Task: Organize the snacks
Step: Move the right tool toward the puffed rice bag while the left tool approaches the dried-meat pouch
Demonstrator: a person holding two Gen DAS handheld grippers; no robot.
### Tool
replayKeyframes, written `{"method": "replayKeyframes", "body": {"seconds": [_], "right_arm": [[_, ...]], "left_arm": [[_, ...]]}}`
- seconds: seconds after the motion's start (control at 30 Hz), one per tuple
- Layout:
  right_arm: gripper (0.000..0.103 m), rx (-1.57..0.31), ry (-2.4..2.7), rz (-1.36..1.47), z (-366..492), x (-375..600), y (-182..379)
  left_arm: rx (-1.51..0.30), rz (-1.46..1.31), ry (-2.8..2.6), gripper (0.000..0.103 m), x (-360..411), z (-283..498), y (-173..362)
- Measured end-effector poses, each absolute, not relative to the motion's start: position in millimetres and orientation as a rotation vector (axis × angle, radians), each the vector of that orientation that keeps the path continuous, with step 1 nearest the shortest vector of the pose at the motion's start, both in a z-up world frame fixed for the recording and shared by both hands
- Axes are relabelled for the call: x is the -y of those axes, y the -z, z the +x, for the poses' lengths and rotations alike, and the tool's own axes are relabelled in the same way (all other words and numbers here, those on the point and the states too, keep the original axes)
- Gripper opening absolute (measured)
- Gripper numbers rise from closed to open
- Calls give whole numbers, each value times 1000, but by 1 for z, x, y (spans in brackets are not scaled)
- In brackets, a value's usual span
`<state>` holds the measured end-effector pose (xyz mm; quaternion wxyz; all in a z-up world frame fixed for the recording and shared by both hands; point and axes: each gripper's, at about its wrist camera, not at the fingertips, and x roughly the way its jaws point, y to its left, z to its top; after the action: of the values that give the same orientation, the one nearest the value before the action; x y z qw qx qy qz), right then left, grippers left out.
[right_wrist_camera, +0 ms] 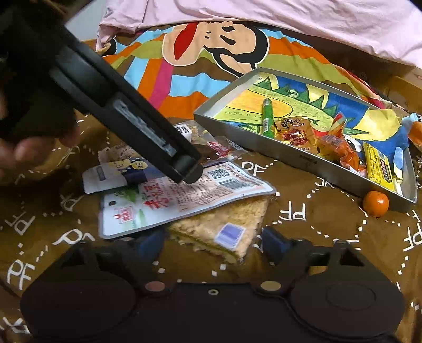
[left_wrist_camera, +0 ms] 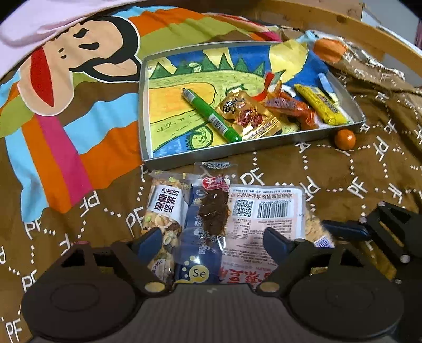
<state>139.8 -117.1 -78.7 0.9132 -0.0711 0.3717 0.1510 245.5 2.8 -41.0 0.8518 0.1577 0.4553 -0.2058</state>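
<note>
A pile of snack packets lies on the brown bedspread in front of a metal tray (left_wrist_camera: 184, 155). My left gripper (left_wrist_camera: 212, 240) hovers open over the pile, with a blue packet (left_wrist_camera: 196, 261) and a clear packet of dark jerky (left_wrist_camera: 213, 211) between its fingers. A nut bar (left_wrist_camera: 163, 208) lies to the left and a large white packet (left_wrist_camera: 266, 211) to the right. My right gripper (right_wrist_camera: 212, 242) is open and straddles a wrapped rice cracker (right_wrist_camera: 219, 224), pads close beside its edges. The left gripper's black body (right_wrist_camera: 126, 116) crosses the right wrist view.
The tray (right_wrist_camera: 311, 163) holds a green stick (left_wrist_camera: 211, 116), a gold packet (left_wrist_camera: 245, 116), an orange packet (left_wrist_camera: 290, 105) and a yellow bar (left_wrist_camera: 321, 105). A small orange ball (left_wrist_camera: 345, 138) sits at its near right corner. A cartoon pillow (left_wrist_camera: 79, 79) lies behind, and a wooden bed frame (left_wrist_camera: 343, 23) at the right.
</note>
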Motion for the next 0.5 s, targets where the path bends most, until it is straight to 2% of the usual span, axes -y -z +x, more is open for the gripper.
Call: {"method": "replayKeyframes", "body": {"seconds": [0.07, 0.17, 0.27, 0.4, 0.5], "right_arm": [[69, -766, -295, -164, 138, 118, 76], [66, -787, -256, -149, 137, 126, 72], [65, -807, -181, -135, 137, 140, 69], [65, -815, -127, -119, 141, 159, 68], [72, -807, -152, -125, 140, 160, 67]], "left_arm": [[-967, 317, 441, 82, -4, 249, 45], [-947, 304, 456, 80, -4, 253, 46], [-941, 293, 471, 74, -1, 257, 46], [-959, 279, 508, 62, 3, 262, 49], [-957, 314, 485, 61, 4, 265, 53]]}}
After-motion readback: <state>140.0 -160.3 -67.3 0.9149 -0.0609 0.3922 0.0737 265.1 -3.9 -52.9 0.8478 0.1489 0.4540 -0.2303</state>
